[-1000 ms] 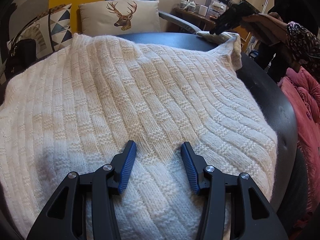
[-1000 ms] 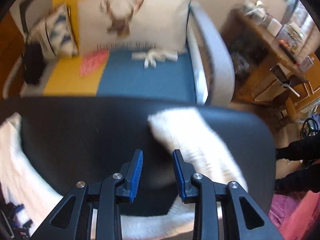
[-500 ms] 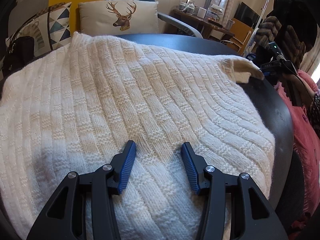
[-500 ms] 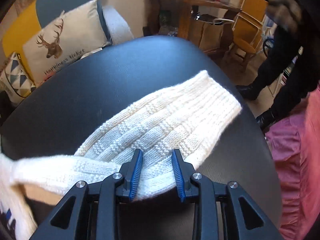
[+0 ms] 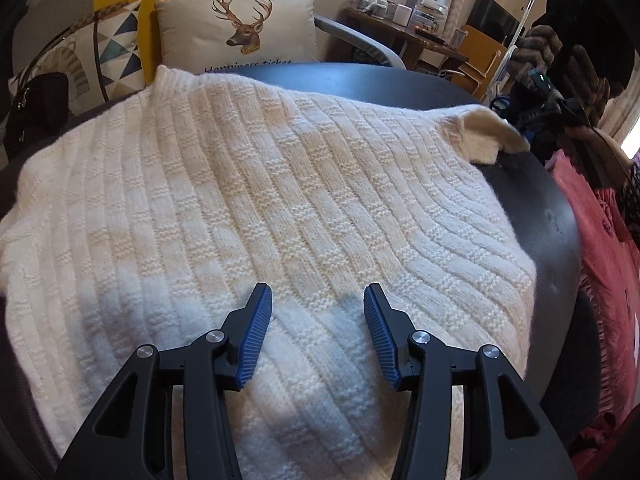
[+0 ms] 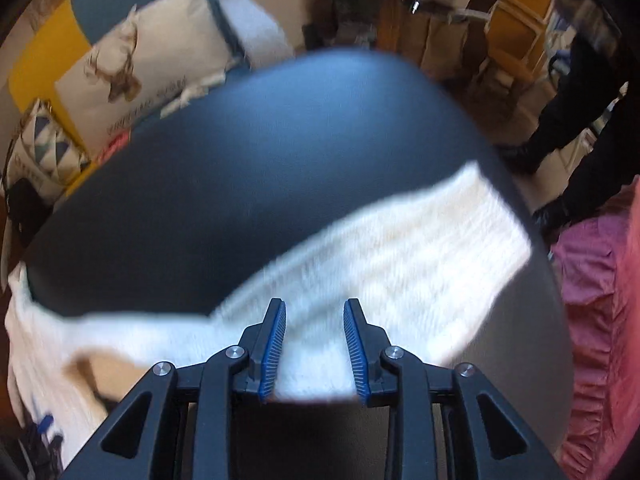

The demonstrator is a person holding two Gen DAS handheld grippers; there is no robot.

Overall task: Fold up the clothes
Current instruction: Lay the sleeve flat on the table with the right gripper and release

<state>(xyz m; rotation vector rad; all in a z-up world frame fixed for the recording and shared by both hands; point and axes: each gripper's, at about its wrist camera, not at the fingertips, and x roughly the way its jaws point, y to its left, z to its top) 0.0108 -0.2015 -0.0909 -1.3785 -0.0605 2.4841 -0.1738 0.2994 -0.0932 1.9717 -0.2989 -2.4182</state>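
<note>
1. We look down at a large, round black table with a smooth, faintly shiny top. It fills most of both views.

2. Spread across the table lies a cream knitted sweater, thick and ribbed in a block pattern. Its body lies mostly flat and covers the near and left part of the table.

3. One sleeve stretches out from the body over the bare black top, reaching close to the table's right edge. The right wrist view is blurred, so its knit is hard to make out.

4. Behind the table stands a sofa with a deer cushion and a second cushion with triangles beside it.

5. Our left gripper hovers over the sweater's body, fingers spread, with nothing between them.

6. Our right gripper hangs over the sleeve near its shoulder end. Its fingers stand partly apart with sleeve between them; we cannot tell whether they press on it.

7. We judge the sweater soft, floppy and fairly bulky for its weight. It will likely sag and stretch if lifted by one point, and the fuzzy knit should grip well. A sensible hold is the sleeve's full thickness, pinched near the cuff or mid-sleeve, to fold it across the body.
</note>
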